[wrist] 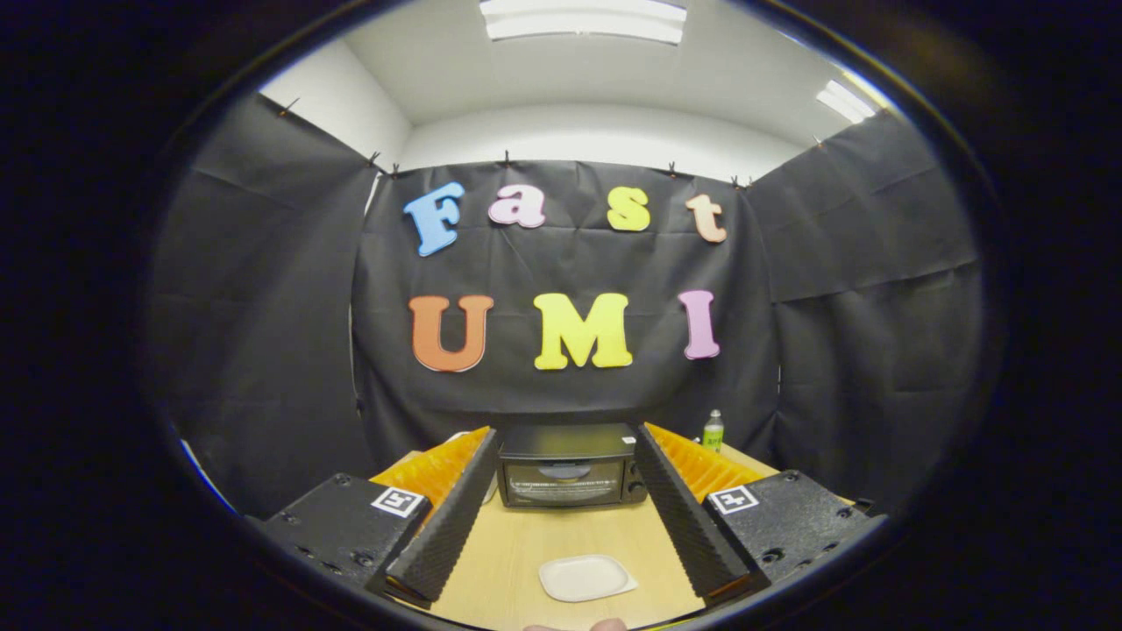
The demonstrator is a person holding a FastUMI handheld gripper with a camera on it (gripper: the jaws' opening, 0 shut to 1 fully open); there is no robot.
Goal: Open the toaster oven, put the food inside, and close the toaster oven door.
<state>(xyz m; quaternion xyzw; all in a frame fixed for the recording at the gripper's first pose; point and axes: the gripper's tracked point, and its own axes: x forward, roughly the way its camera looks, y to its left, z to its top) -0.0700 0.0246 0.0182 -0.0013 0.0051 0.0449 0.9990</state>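
Toaster oven [568, 466]: at far end of table [526, 552], door shut, front facing gripper; sth pale shows thru glass, can't tell what.
Plate [586, 577]: white, bare, flat on table btwn fingers, well short of oven.
Food: none on plate; may be the pale shape inside, unsure.
Gripper [565, 513]: fingers spread wide, pinching nothing, held back & centred so oven sits framed btwn them.
Bottle [713, 430]: green, upright, beside oven, out of the way.
Stage: shut door + bare plate fit both before loading and after closing.
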